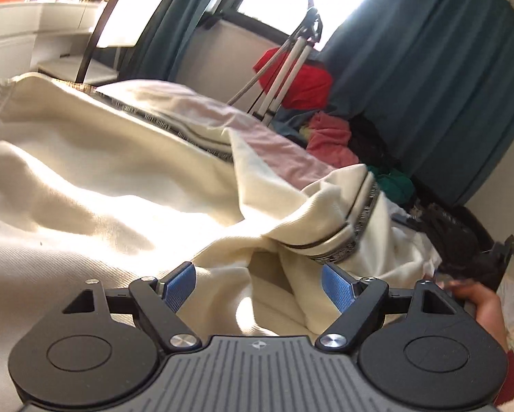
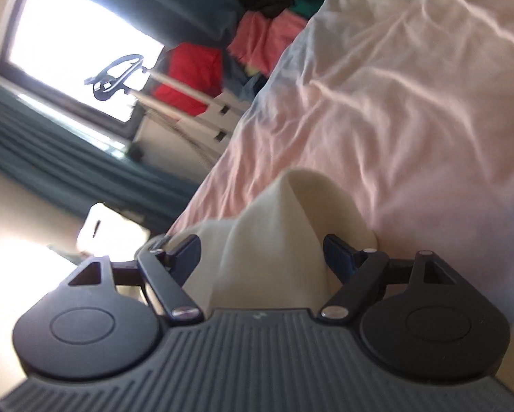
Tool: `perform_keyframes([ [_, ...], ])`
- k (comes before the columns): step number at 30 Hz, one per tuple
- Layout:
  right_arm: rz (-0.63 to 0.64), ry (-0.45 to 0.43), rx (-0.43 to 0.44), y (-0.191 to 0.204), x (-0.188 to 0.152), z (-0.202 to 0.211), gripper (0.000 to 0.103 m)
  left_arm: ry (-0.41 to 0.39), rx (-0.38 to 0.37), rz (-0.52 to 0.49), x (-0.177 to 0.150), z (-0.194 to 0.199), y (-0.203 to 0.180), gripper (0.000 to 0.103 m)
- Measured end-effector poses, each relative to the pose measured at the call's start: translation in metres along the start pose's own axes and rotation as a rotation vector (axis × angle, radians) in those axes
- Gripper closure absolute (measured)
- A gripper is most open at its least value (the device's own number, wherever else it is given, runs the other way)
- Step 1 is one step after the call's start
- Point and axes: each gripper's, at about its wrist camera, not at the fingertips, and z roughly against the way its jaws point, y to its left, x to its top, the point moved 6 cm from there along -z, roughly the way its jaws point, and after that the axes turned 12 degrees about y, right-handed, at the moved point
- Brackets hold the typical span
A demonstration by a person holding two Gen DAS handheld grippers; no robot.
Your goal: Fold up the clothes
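One cream garment [image 1: 102, 178] fills the left and middle of the left wrist view, rumpled and bunched over a pink bedsheet [image 1: 274, 144], its dark patterned trim [image 1: 174, 127] running from the middle toward the lower right. In the right wrist view a peak of the same cream cloth [image 2: 274, 233] rises at the lower middle of the frame, with the sheet [image 2: 394, 103] spread across the right.

The left gripper [image 1: 257, 285] sits at the bottom middle of its frame, its two blue pads spread wide with a fold of cream cloth lying between them, not pinched. The right gripper [image 2: 262, 254] is likewise spread, its fingers standing either side of the cloth peak without pressing on it.

Risks, as I judge them: with both sets of fingers apart, the cloth is loose and could slide out of any lift. Closing on such bunched fabric could catch several layers, or the sheet beneath, and drag the fold crooked. Glare from the window washes out the cloth's edges in the left view, so a hem could be misjudged.

Further out: one heap of other clothes [image 1: 325, 137], upper right of the left view, with red, pink, green and dark pieces, too tangled to count exactly; one tripod [image 1: 284, 61]; one white chair [image 1: 130, 13], upper left; one window with teal curtains [image 1: 428, 68]. A hand [image 1: 476, 305] shows at the right edge.
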Motion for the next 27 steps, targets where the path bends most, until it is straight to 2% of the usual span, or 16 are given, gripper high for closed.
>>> perform_keyframes([
  [1, 0.02, -0.031, -0.029, 0.005, 0.003, 0.003, 0.025, 0.001, -0.003, -0.004, 0.001, -0.005, 0.001, 0.021],
  [3, 0.06, -0.093, -0.086, 0.014, 0.008, 0.011, 0.075, 0.0, -0.011, -0.011, 0.002, -0.012, 0.001, 0.021],
  [5, 0.1, -0.155, -0.143, 0.024, 0.014, 0.018, 0.085, -0.005, -0.03, -0.012, 0.002, -0.013, 0.0, 0.021],
  [7, 0.141, -0.222, -0.2, 0.034, 0.02, 0.027, 0.089, -0.008, -0.054, -0.006, 0.002, -0.013, 0.0, 0.022],
  [12, 0.24, -0.623, -0.317, 0.04, 0.055, 0.121, 0.089, -0.013, -0.094, -0.001, 0.0, -0.004, -0.004, 0.022],
  [13, 0.231, -0.681, -0.36, 0.029, 0.063, 0.138, 0.089, -0.014, -0.095, -0.007, -0.001, -0.002, -0.005, 0.022],
  [15, 0.186, -0.723, -0.438, -0.001, 0.075, 0.165, 0.089, -0.016, -0.093, -0.021, -0.003, 0.0, -0.008, 0.022],
  [18, 0.072, -0.637, -0.488, -0.064, 0.085, 0.185, 0.088, -0.012, -0.083, -0.04, -0.006, 0.0, -0.012, 0.022],
  [21, -0.039, -0.541, -0.466, -0.119, 0.081, 0.199, 0.088, -0.001, -0.07, -0.072, -0.008, -0.003, -0.018, 0.022],
  [25, -0.1, -0.443, -0.399, -0.158, 0.075, 0.206, 0.085, 0.013, -0.04, -0.148, -0.014, -0.009, -0.03, 0.022],
  [26, -0.104, -0.435, -0.39, -0.163, 0.074, 0.209, 0.081, 0.017, -0.031, -0.169, -0.016, -0.012, -0.033, 0.022],
  [27, -0.115, -0.424, -0.37, -0.168, 0.073, 0.21, 0.072, 0.02, -0.022, -0.191, -0.018, -0.014, -0.037, 0.022],
])
